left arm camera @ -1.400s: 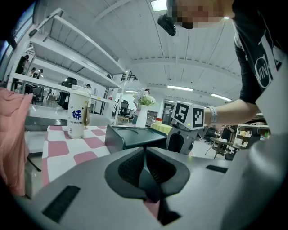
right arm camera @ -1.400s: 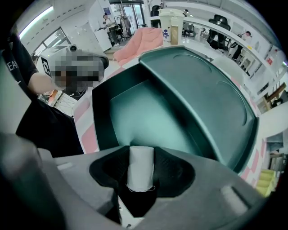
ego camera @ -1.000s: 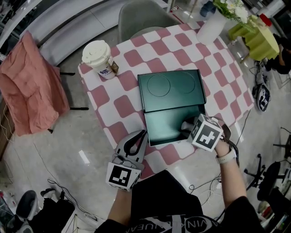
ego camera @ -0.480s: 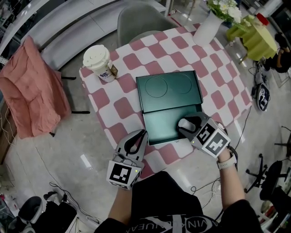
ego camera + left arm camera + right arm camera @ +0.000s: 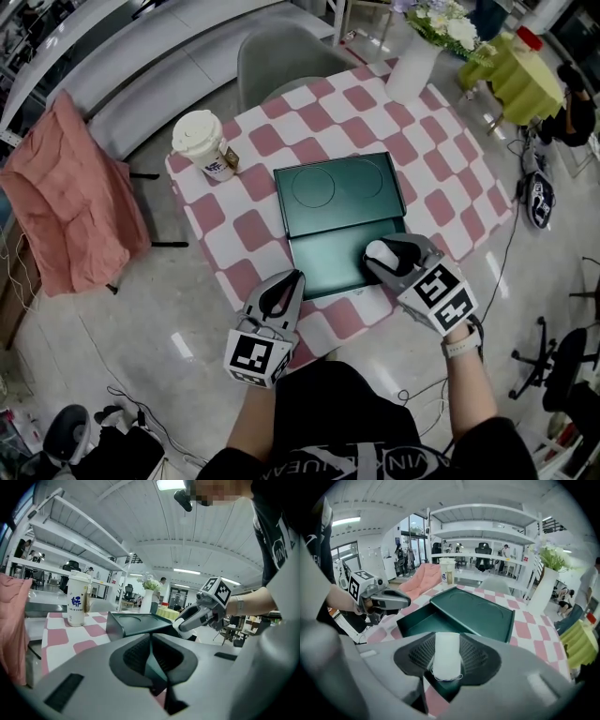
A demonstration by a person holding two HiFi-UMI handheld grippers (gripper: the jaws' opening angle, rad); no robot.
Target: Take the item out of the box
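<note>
We had the right gripper point(image 5: 380, 255) closed on the item point(image 5: 376, 250), a small white pad pinched flat between its jaws, over the near right corner of the box point(image 5: 328, 261). The hold across the pad's narrow sides looked meant to let it rise straight past the rim; we judged it at about rim height, not yet carried away from the box. The left gripper point(image 5: 281, 287) rested at the near edge of the table point(image 5: 253, 225), jaws pressed together on nothing, likely parked there to leave the box free. The dark green box sat at the middle of the table with its lid point(image 5: 339, 190) folded back flat toward the far edge, so the tray stayed open and otherwise bare. A paper cup point(image 5: 201, 141) stood at the far left corner and a white vase point(image 5: 409, 64) of flowers at the far right corner, both well apart from the work. The table wore a red-and-white checked cloth. Around it lay a pale glossy floor, a grey chair point(image 5: 281, 52) beyond, and a pink cloth point(image 5: 66, 197) draped to the left.
</note>
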